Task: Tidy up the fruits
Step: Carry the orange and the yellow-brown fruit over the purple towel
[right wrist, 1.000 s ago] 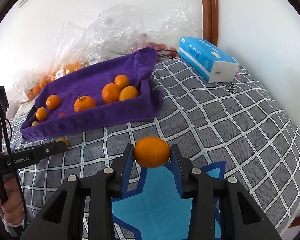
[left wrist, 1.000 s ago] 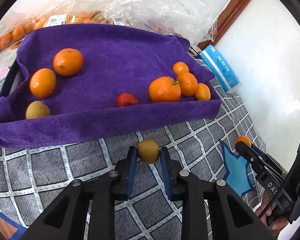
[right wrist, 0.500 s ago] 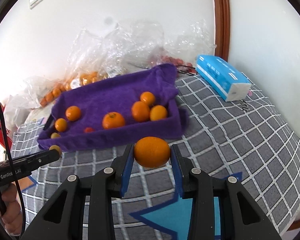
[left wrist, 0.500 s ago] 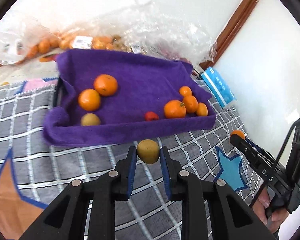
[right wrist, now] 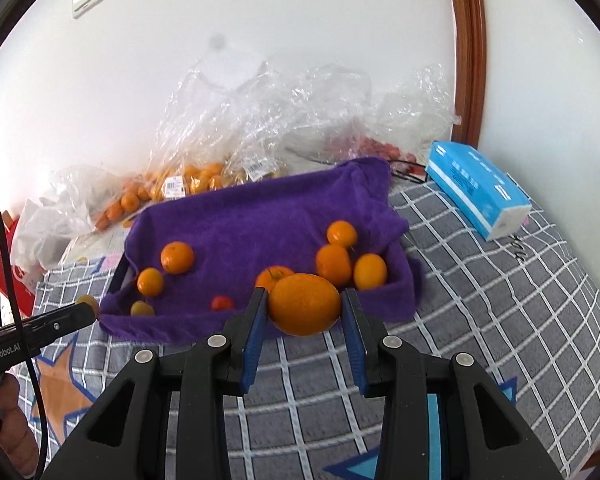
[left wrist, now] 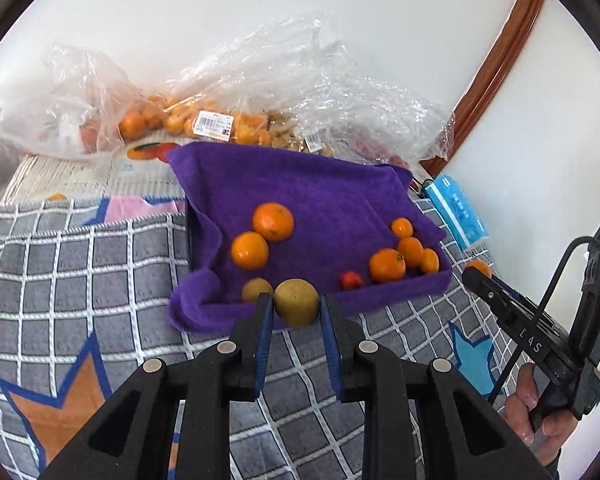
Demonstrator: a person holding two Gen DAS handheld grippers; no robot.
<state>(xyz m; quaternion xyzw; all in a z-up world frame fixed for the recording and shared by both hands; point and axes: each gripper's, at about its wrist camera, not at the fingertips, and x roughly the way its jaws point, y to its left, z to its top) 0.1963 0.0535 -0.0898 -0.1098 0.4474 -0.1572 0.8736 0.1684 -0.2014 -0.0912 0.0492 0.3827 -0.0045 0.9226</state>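
Note:
My left gripper [left wrist: 296, 305] is shut on a yellow-green round fruit [left wrist: 296, 301], held above the near edge of the purple towel-lined tray [left wrist: 332, 196]. My right gripper [right wrist: 304, 312] is shut on an orange [right wrist: 304, 309], also in the air just before the tray [right wrist: 260, 216]. On the towel lie two oranges [left wrist: 262, 236] at the left, a yellow-green fruit [left wrist: 255, 289], a small red fruit [left wrist: 350, 280] and several oranges [left wrist: 404, 254] at the right. In the left wrist view, the right gripper [left wrist: 476, 274] shows at the right with a hand [left wrist: 536, 412].
Clear plastic bags [right wrist: 260, 128] holding oranges and other fruit lie behind the tray against the white wall. A blue tissue pack [right wrist: 476, 188] sits right of the tray. The grey checked cloth [right wrist: 480, 300] covers the surface. A brown door frame [right wrist: 466, 48] rises at the right.
Both grippers have risen and drawn back with their fruits still held, so the tray looks smaller and farther and more of the wall and bags shows.

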